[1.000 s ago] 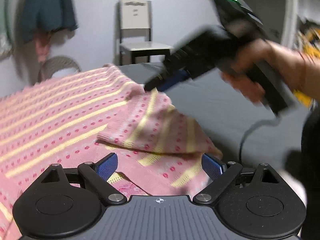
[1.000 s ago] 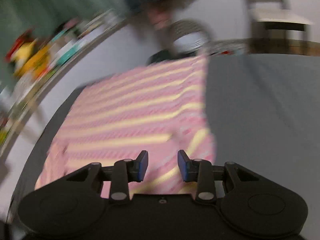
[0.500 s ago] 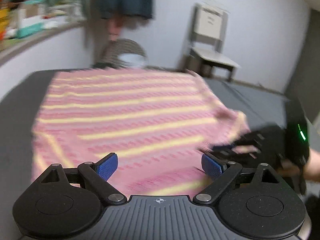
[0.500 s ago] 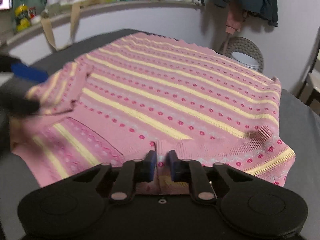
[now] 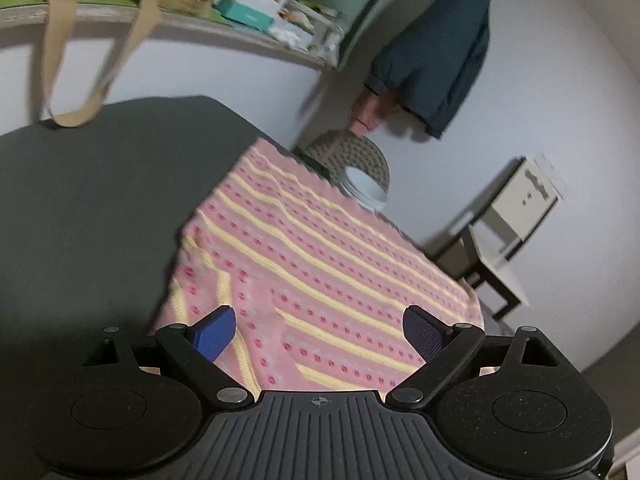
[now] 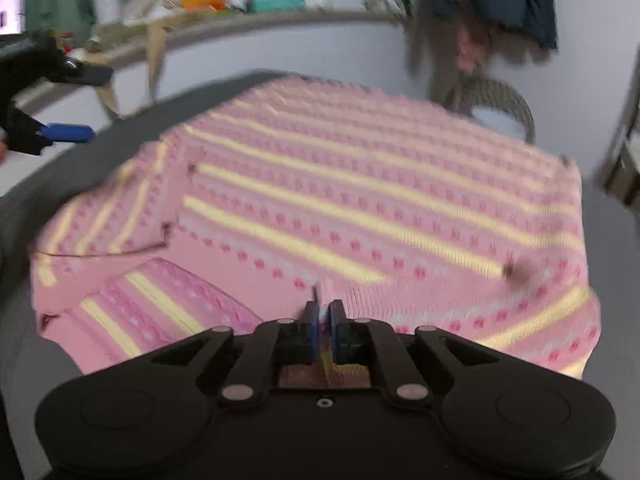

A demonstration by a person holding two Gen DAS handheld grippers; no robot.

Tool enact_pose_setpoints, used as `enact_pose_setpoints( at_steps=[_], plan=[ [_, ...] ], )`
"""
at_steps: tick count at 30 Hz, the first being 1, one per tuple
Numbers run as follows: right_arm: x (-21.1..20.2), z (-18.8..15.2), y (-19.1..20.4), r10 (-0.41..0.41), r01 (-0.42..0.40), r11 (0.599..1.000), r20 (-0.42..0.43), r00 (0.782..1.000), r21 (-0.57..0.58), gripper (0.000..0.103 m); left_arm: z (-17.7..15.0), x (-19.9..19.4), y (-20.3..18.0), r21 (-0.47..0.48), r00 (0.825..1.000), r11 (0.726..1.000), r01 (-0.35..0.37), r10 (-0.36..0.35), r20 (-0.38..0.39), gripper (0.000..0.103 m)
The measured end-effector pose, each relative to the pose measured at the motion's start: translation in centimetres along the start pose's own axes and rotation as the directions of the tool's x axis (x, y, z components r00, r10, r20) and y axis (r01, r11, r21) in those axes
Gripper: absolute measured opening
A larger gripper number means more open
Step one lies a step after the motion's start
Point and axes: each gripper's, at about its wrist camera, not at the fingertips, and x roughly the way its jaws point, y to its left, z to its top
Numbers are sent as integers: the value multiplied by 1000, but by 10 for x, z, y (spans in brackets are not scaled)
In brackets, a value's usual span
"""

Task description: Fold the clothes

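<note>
We stood in a lived-in home room: a cluttered shelf (image 5: 168, 20), a hanging jacket (image 5: 436, 52), and a chair (image 5: 504, 240) showed it.

1. The sweater (image 5: 328, 264) is knitted cloth, with a ribbed weave showing at its near hem.
2. The bed cover (image 5: 88, 208) is smooth, matt grey fabric.
3. The left gripper (image 5: 320, 332) is matt black plastic with ridged blue pads (image 5: 214, 334) and shiny metal pivot pins.

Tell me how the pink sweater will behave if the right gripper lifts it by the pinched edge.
The sweater will probably droop limply: its knit already bunches between the right gripper jaws. It likely drags rather than slides, lying wide across the grey surface. The folded sleeve may flop open.
</note>
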Motion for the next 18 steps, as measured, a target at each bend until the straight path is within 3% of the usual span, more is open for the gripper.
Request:
enact_pose_setpoints(
  at_steps=[1, 2, 5, 8, 11, 15, 18],
  plan=[
    [-4, 0, -1, 8, -8, 1000, 7, 1000, 12, 25, -3, 4, -3, 22, 1000, 1000, 12, -11, -20, 91],
    [-11, 3, -3, 14, -15, 1000, 22, 1000, 22, 29, -7, 9, -7, 50, 999, 998, 31, -29, -45, 91],
    [-47, 13, -28, 23, -32, 994, 87, 996, 100, 30, -20, 23, -29, 136, 989, 986, 98, -81, -122, 91],
    [-74, 17, -67, -92, 73, 982, 103, 990, 176, 30, -35, 33, -52, 208, 981, 970, 127, -92, -170, 91],
    [-82, 7, -123, -195, 162, 939, 83, 977, 302, 30, -46, 33, -69, 248, 978, 958, 145, -100, -183, 91],
    [-67, -7, -171, -169, 133, 899, 49, 984, 418, 28, -60, 25, -91, 288, 972, 935, 206, -163, -167, 91],
    [-54, -12, -184, -111, 73, 862, 46, 993, 502, 28, -79, 17, -115, 362, 963, 894, 263, -218, -161, 91]
  ],
)
